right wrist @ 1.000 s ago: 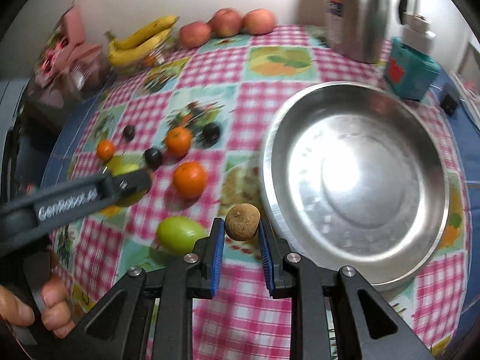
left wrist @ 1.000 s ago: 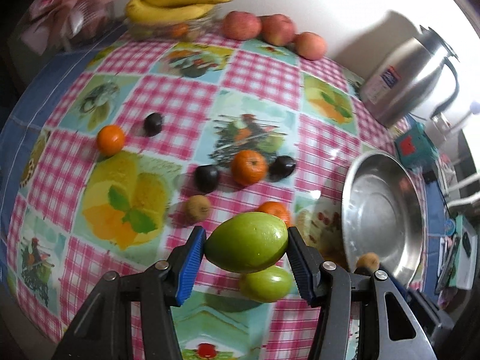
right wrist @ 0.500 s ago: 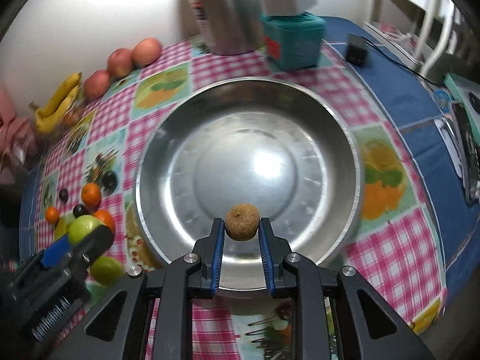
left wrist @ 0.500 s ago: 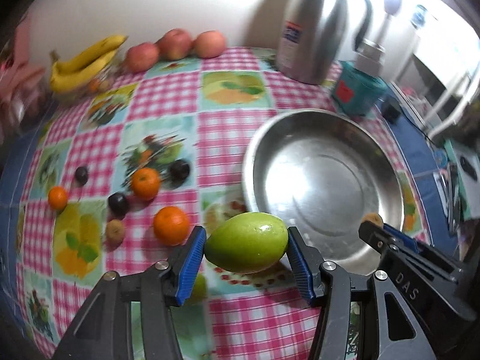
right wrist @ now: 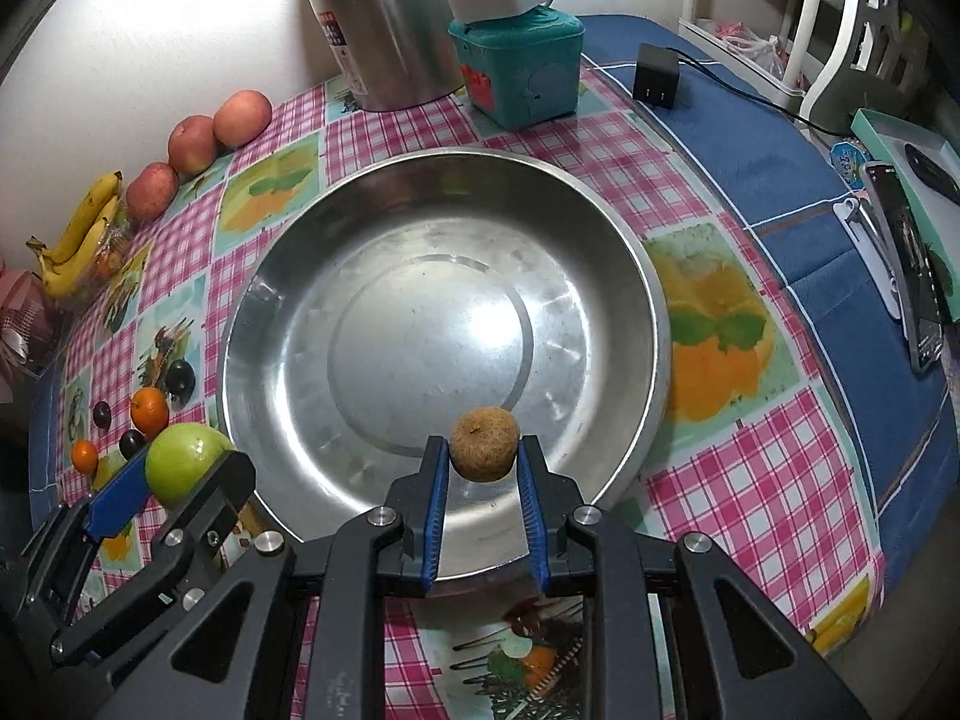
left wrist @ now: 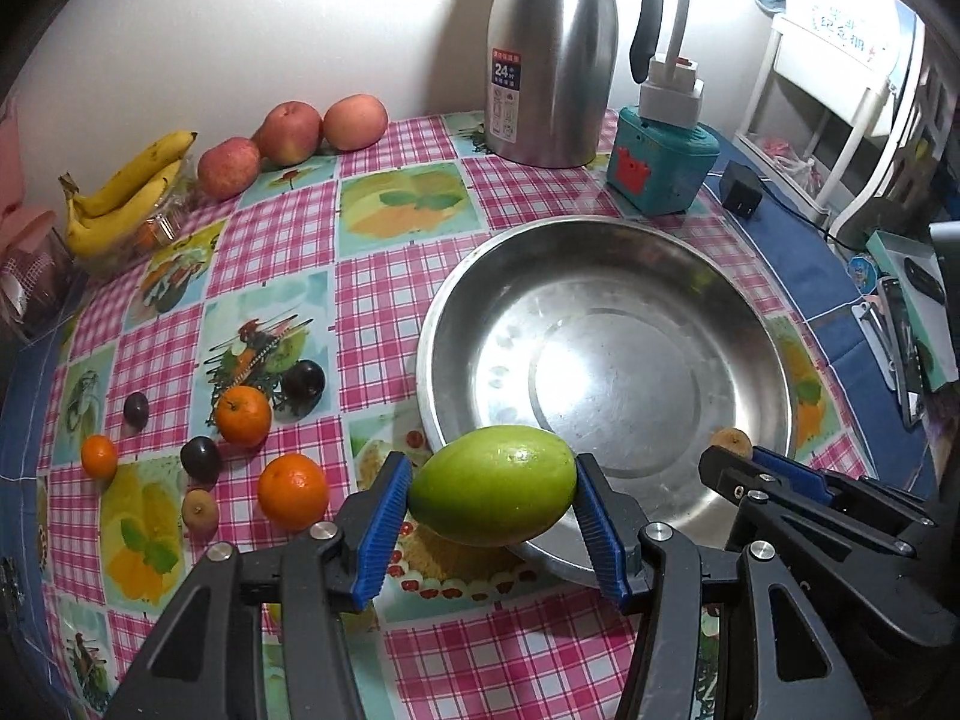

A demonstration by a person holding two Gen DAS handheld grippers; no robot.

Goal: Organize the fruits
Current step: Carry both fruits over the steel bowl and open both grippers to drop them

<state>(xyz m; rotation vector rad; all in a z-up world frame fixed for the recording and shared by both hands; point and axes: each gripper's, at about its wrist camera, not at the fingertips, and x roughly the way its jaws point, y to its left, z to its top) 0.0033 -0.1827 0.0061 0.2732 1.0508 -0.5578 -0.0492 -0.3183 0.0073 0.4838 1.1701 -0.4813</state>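
The left tongs (left wrist: 493,531) pinch a green mango (left wrist: 493,485) crosswise between blue pads, held above the near-left rim of the steel bowl (left wrist: 744,312). The right tongs (right wrist: 483,492) pinch a small brown fruit (right wrist: 484,445) over the bowl's near inner wall, not touching the metal. Both tools point toward the far wall. On the checked worktop (left wrist: 384,294), left of the bowl, lie three oranges (left wrist: 293,491), three dark plums (left wrist: 303,380) and one more brown fruit (left wrist: 200,508). Along the far edge sit three apples (left wrist: 291,132) and one bunch of bananas (left wrist: 123,192). One steel kettle (left wrist: 549,54) stands at the far side.
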